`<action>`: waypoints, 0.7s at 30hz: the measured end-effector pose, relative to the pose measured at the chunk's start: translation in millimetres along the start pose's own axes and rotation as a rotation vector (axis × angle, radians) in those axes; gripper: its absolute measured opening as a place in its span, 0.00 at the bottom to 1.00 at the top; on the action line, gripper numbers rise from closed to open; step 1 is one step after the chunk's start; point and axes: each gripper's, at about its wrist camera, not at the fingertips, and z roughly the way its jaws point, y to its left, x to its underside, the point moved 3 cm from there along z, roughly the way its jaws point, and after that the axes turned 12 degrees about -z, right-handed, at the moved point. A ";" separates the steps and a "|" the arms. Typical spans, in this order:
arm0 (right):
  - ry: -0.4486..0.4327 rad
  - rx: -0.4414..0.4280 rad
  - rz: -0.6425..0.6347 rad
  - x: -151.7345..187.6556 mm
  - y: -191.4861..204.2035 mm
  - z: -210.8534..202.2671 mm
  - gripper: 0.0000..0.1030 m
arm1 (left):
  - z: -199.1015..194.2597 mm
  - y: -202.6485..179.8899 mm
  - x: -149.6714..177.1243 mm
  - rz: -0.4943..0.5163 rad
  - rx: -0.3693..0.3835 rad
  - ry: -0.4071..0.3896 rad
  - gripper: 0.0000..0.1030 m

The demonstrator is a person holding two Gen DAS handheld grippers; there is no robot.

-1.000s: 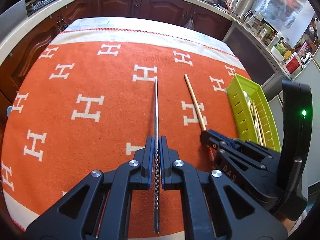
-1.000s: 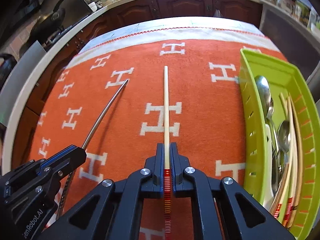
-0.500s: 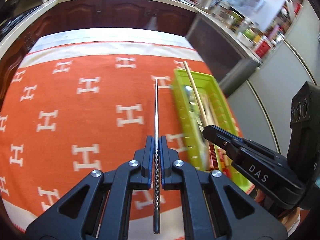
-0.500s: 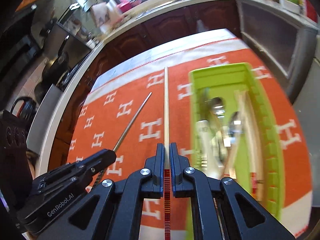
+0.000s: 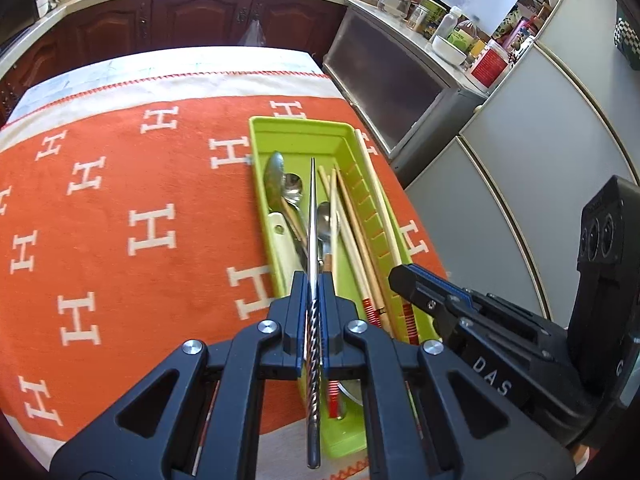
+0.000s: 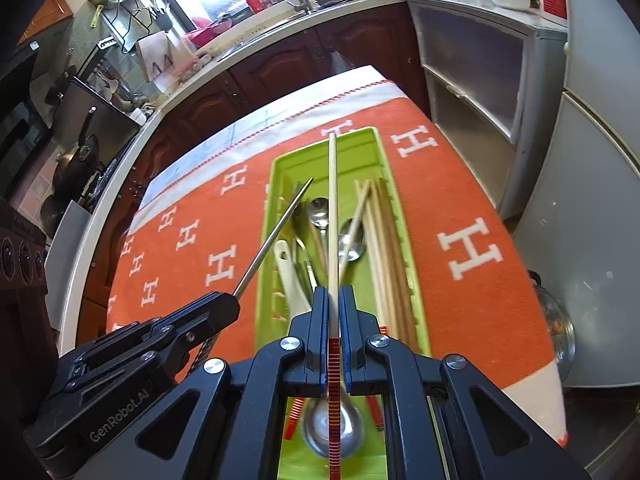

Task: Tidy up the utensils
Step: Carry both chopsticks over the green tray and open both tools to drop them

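Observation:
My left gripper [image 5: 313, 280] is shut on a metal chopstick [image 5: 312, 216] with a twisted handle, held over the green utensil tray [image 5: 296, 130]. My right gripper [image 6: 333, 294] is shut on a wooden chopstick [image 6: 332, 208] with a red-striped end, also held above the tray [image 6: 288, 164]. The tray holds spoons [image 5: 276, 174], a white-handled utensil [image 5: 280, 240] and several wooden chopsticks [image 5: 356, 236]. The right gripper shows at the right of the left wrist view [image 5: 404, 280]. The left gripper shows at the lower left of the right wrist view [image 6: 224, 304], with the metal chopstick [image 6: 276, 236] slanting over the tray.
The tray sits on an orange cloth with white H marks [image 5: 120, 200] near the table's right edge. Grey cabinets [image 5: 500, 200] stand close to the right. Dark wooden kitchen cabinets [image 5: 200, 16] run behind the table. A pot lid [image 6: 556, 320] lies low at the right.
Both grippers have swung right with their chopsticks, from over the orange cloth to above the green tray. Both stay shut.

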 end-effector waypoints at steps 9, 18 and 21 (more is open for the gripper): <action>0.031 0.038 -0.003 8.8 -15.6 6.6 0.05 | 20.9 -12.7 3.4 0.001 0.016 0.016 0.03; 0.051 0.062 -0.001 11.6 -22.8 12.8 0.05 | 34.5 -18.2 6.4 -0.014 0.032 0.041 0.03; 0.058 0.063 -0.001 10.8 -22.5 16.3 0.05 | 38.0 -16.2 5.6 -0.031 0.039 0.049 0.03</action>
